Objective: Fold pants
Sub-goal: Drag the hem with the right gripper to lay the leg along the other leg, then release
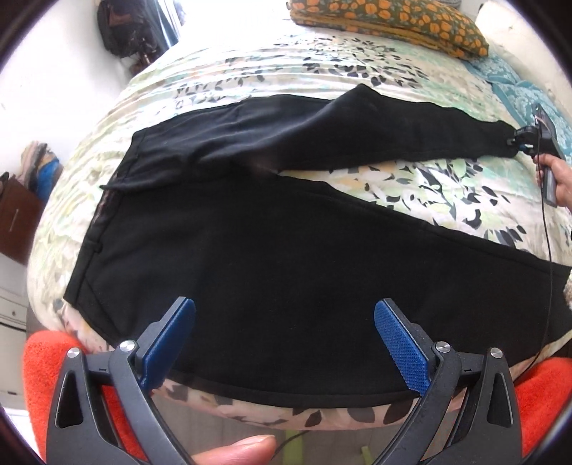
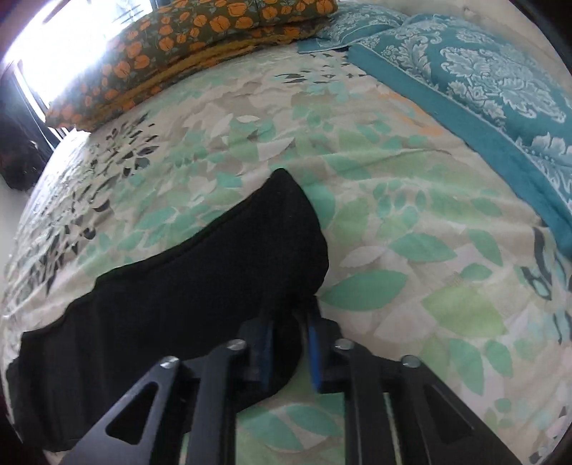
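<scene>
Left gripper (image 1: 285, 334) spread wide, holding nothing, above one pair of pants (image 1: 271, 257) spread across bed (image 1: 228, 71). Right gripper (image 2: 290, 334) clamped on far leg's hem. Two pillows (image 1: 389, 21) beyond pants.

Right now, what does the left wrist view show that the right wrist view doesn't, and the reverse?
Only the left wrist view shows the whole black pants, both legs spread, and the open left gripper above the near leg. Only the right wrist view shows the right gripper closed on the far leg's hem up close. Both show the leaf-print bedspread and orange-flowered pillow.
</scene>
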`<action>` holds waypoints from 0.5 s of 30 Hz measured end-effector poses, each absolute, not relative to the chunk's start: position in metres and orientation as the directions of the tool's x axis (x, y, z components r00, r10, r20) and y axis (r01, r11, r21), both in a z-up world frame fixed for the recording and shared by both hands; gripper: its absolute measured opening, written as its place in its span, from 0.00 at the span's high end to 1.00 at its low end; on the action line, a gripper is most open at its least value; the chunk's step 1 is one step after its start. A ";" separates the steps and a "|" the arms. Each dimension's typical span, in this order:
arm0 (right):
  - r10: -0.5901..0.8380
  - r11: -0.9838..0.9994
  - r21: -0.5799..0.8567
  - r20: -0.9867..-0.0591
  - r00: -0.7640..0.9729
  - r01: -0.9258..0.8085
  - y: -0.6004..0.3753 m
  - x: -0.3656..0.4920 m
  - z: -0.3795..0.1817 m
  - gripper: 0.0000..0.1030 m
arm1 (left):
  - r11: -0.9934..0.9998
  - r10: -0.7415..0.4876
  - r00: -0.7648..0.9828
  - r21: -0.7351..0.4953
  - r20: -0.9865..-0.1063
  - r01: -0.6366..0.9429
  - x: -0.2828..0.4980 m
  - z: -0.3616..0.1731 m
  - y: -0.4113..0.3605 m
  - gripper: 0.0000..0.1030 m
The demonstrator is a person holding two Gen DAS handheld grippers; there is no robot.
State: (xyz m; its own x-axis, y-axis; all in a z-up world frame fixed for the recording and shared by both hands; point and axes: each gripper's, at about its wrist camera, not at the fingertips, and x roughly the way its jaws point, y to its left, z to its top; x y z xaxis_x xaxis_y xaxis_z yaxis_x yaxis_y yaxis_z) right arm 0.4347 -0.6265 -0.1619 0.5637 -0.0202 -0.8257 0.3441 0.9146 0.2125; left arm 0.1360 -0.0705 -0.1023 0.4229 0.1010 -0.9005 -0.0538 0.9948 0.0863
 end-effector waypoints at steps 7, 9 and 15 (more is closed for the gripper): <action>-0.111 0.883 0.204 -0.784 0.610 0.423 -0.629 0.356 -0.138 0.89 | 0.998 0.056 0.446 0.055 -0.893 -0.015 0.119 -0.091 -0.081 0.02; -0.127 0.870 0.187 -0.808 0.575 0.456 -0.637 0.338 -0.151 0.89 | 0.998 0.054 0.450 0.057 -0.892 -0.007 0.114 -0.088 -0.083 0.02; -0.142 0.859 0.165 -0.832 0.536 0.484 -0.635 0.319 -0.166 0.88 | 0.998 0.058 0.484 0.069 -0.873 0.005 0.101 -0.074 -0.084 0.02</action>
